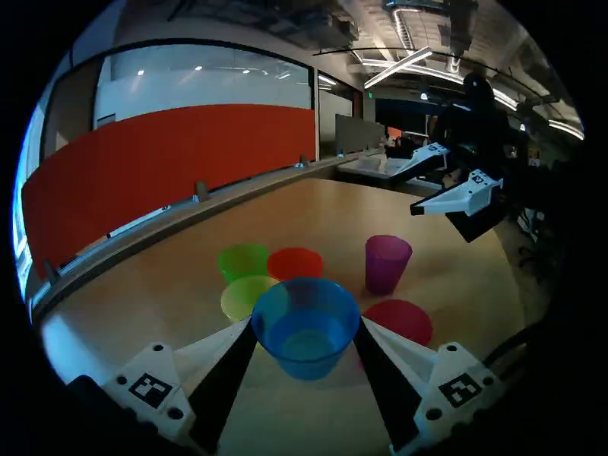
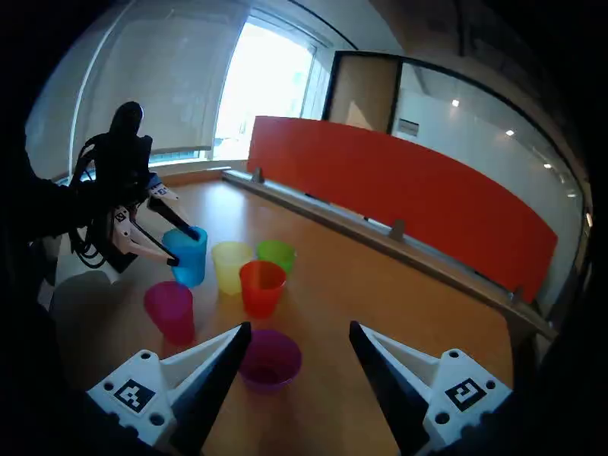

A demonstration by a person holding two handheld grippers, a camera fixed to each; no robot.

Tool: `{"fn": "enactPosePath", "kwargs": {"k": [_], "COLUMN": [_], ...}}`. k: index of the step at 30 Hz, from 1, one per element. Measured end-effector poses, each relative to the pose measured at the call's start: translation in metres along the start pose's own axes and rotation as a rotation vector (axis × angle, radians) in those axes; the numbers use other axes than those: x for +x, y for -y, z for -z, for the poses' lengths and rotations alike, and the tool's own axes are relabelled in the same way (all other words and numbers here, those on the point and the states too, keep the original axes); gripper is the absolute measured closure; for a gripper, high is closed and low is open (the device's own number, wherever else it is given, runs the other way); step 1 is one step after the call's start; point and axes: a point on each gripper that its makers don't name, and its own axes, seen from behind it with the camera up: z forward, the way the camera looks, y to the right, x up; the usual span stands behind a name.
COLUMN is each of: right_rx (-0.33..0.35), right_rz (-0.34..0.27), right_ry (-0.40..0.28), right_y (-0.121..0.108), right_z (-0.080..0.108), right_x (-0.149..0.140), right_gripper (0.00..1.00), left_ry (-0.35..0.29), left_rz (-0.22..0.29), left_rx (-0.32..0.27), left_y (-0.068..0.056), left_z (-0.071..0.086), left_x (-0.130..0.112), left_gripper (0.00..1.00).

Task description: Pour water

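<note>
— Left side?
— My left gripper (image 1: pixel 305 321) clamps the blue cup (image 1: pixel 305 327) at six o'clock. The yellow cup (image 1: pixel 245 295) is behind it at eleven, the green cup (image 1: pixel 243 261) farther.
— Right?
— My right gripper (image 2: pixel 299 326) stands wide open, empty. The purple cup (image 2: pixel 267 359) is at six, the orange cup (image 2: pixel 262 285) beyond at eleven.

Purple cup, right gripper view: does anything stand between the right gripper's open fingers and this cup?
Nothing visible does. The purple cup sits just ahead of the right gripper, in the gap between its open fingers. The orange cup and the pink cup stand farther off, out of the path.
</note>
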Motion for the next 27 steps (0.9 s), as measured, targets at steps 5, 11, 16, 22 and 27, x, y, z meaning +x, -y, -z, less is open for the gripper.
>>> {"fn": "enactPosePath", "kwargs": {"k": [5,11,16,22,27], "right_rx": [0.001,0.000,0.004,0.011,0.018], "right_rz": [0.002,-0.001,-0.001,0.003,0.001], "right_ry": [-0.014,-0.027,-0.034,-0.038,-0.039], "right_y": [0.002,0.003,0.005,0.007,0.009], "right_z": [-0.002,-0.005,-0.009,-0.014,-0.018], "right_x": [0.008,0.015,0.021,0.026,0.028], "right_gripper": [0.00,0.00,0.00,0.00,0.00], "left_ry": [-0.075,-0.160,-0.235,-0.309,-0.361], "left_rz": [0.007,0.021,0.025,0.044,0.059], "left_rx": [0.026,0.053,0.066,0.069,0.075], "left_y": [0.002,0.002,-0.004,-0.010,-0.011], "left_z": [0.014,0.031,0.042,0.052,0.060], "left_x": [0.022,0.046,0.065,0.082,0.097], "left_gripper": [0.15,0.15,0.15,0.15,0.15]}}
